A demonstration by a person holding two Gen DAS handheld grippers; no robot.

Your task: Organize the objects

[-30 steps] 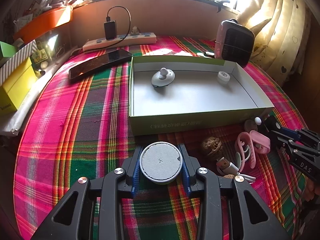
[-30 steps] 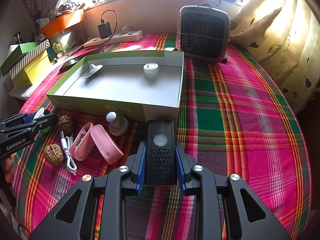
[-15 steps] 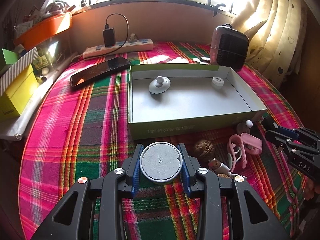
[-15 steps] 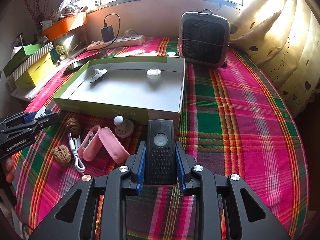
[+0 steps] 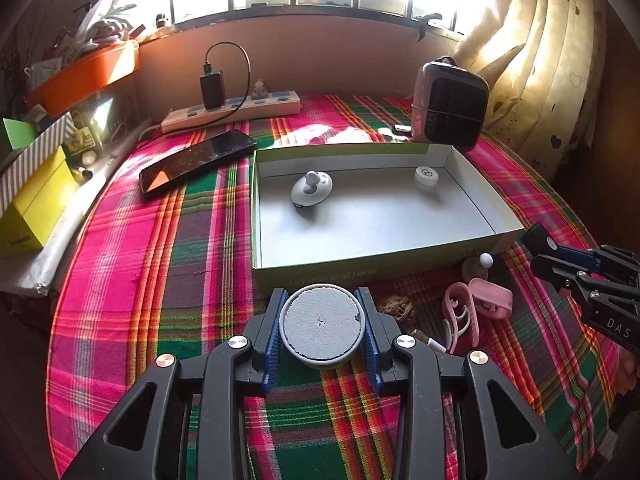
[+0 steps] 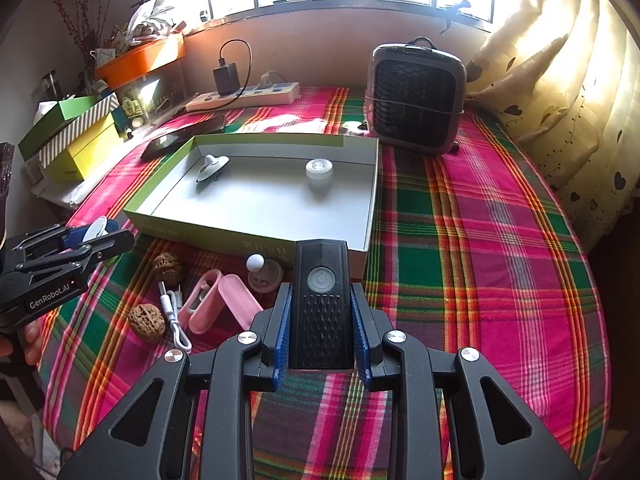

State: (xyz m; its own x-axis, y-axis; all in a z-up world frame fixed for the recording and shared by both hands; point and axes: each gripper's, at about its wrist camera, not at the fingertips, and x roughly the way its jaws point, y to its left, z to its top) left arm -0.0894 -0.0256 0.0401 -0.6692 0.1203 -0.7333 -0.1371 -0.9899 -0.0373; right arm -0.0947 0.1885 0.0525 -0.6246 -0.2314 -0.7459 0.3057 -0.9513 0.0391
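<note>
Blue pads of the left gripper (image 5: 321, 330) clamp a grey disc (image 5: 321, 326); the right gripper (image 6: 321, 320) clamps a black remote (image 6: 321, 308). Both hang just short of the box's (image 5: 360, 270) near wall, over the plaid tabletop. Best: lift clear of that wall, lower onto bare floor, then release. Readable: "GenRobot.AI", "DAS".

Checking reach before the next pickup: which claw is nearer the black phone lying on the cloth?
Left. The left claw sits on the phone's side of the green box; the right claw is off the box's opposite corner, with the box between.
</note>
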